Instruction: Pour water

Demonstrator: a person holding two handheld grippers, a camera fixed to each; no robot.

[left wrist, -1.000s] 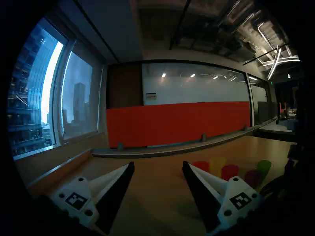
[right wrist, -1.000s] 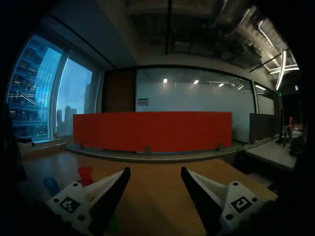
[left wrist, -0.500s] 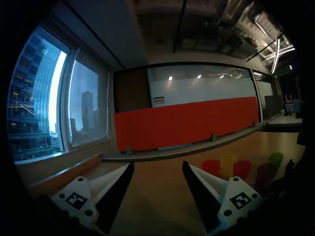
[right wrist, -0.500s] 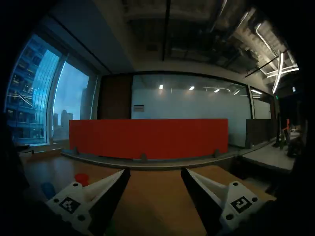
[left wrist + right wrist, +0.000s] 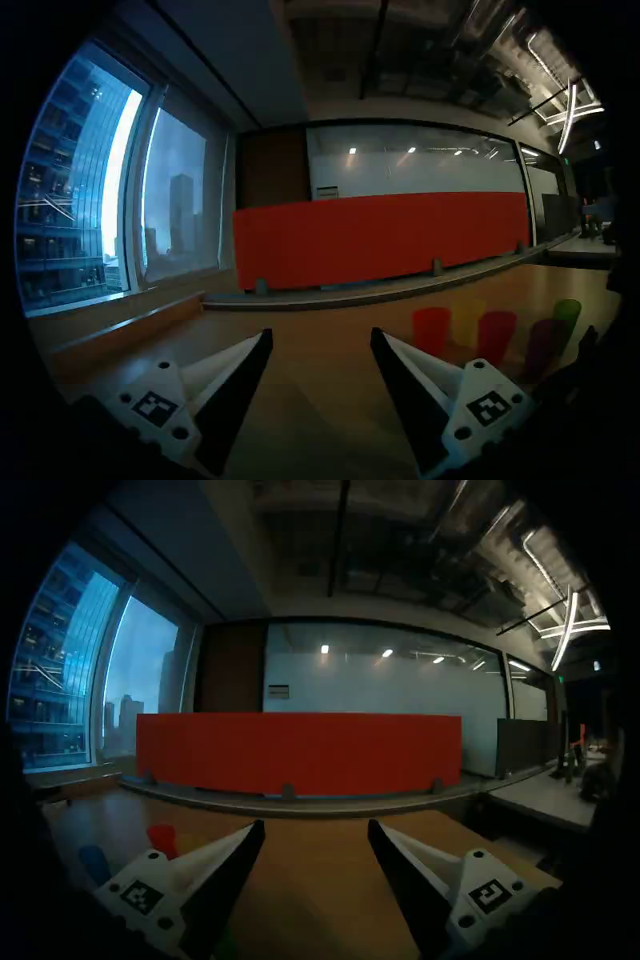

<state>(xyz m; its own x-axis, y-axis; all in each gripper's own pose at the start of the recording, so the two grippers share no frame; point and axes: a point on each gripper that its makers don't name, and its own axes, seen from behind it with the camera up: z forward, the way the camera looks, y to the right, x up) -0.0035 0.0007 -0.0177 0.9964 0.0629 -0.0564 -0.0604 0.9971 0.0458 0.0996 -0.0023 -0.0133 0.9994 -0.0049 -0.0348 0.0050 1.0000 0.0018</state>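
While the left gripper point(image 5: 320, 334) and the right gripper point(image 5: 316, 826) are held open and empty, the upright cups point(image 5: 496, 336) are found ahead-right of the left one, judged nearer.

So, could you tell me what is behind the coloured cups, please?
Behind the coloured cups runs a grey rail bearing a red partition; what lies past it is covered.

Dim room; daylight from windows point(image 5: 120, 200), ceiling strip lights point(image 5: 570, 628) glare, fisheye edges bend, focus sharp.
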